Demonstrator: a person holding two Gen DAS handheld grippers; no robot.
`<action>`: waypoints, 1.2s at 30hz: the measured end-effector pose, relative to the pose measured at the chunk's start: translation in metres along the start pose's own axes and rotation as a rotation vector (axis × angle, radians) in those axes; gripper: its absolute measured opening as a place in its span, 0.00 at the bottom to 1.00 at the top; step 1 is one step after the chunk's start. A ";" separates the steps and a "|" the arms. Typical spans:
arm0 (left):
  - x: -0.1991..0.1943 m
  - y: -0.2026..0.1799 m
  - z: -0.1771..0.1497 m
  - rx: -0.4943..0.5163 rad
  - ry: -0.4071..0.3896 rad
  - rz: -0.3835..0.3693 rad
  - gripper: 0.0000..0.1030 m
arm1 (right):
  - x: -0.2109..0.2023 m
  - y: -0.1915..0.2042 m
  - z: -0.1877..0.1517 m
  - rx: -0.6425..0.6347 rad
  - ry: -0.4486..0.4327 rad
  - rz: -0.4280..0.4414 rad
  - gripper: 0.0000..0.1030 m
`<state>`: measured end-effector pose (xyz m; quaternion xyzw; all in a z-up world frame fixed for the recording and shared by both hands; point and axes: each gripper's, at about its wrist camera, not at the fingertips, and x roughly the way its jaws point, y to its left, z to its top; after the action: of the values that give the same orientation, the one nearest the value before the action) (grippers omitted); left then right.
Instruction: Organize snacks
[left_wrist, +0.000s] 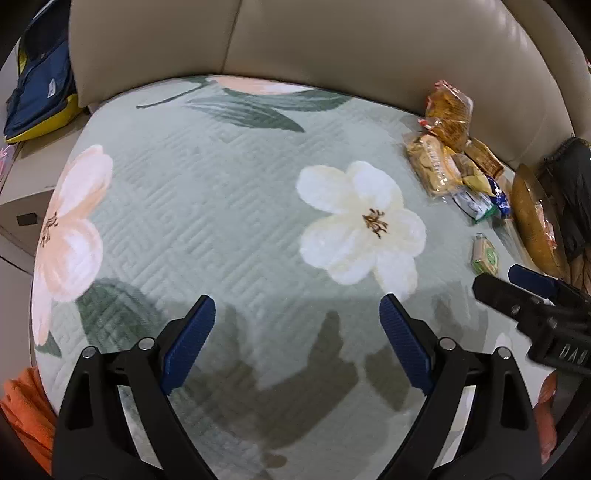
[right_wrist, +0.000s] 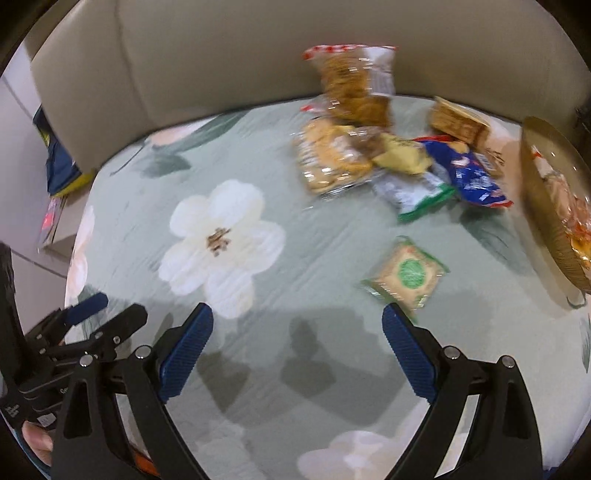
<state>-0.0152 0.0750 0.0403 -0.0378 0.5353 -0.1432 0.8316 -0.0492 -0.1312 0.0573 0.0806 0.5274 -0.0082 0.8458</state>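
Note:
Several snack packets lie in a heap (left_wrist: 450, 155) (right_wrist: 373, 147) at the back right of a floral cushion. A small green-edged biscuit packet (left_wrist: 485, 255) (right_wrist: 406, 275) lies apart from the heap, nearer to me. My left gripper (left_wrist: 297, 306) is open over bare cushion with nothing between its fingers. My right gripper (right_wrist: 297, 314) is open too, its right fingertip just below the green-edged packet. It shows at the right edge of the left wrist view as well, as the right gripper (left_wrist: 496, 280).
A woven basket (left_wrist: 532, 221) (right_wrist: 550, 206) holding wrapped snacks stands at the right edge of the cushion (left_wrist: 221, 206). A beige sofa back (left_wrist: 332, 40) rises behind. A blue and yellow bag (left_wrist: 40, 74) lies at the far left. Orange cloth (left_wrist: 26, 413) sits at lower left.

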 end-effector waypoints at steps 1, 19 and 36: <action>-0.001 0.002 0.000 -0.010 -0.005 0.010 0.88 | 0.002 0.006 0.000 -0.020 -0.007 -0.002 0.90; 0.040 0.058 0.082 -0.149 -0.126 0.302 0.92 | 0.093 0.079 0.109 -0.106 -0.274 -0.179 0.93; 0.077 0.018 0.066 -0.005 -0.135 0.388 0.97 | 0.126 0.055 0.093 -0.081 -0.232 -0.125 0.95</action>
<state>0.0779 0.0649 -0.0036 0.0545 0.4759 0.0239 0.8775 0.0954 -0.0814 -0.0079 0.0118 0.4301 -0.0490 0.9014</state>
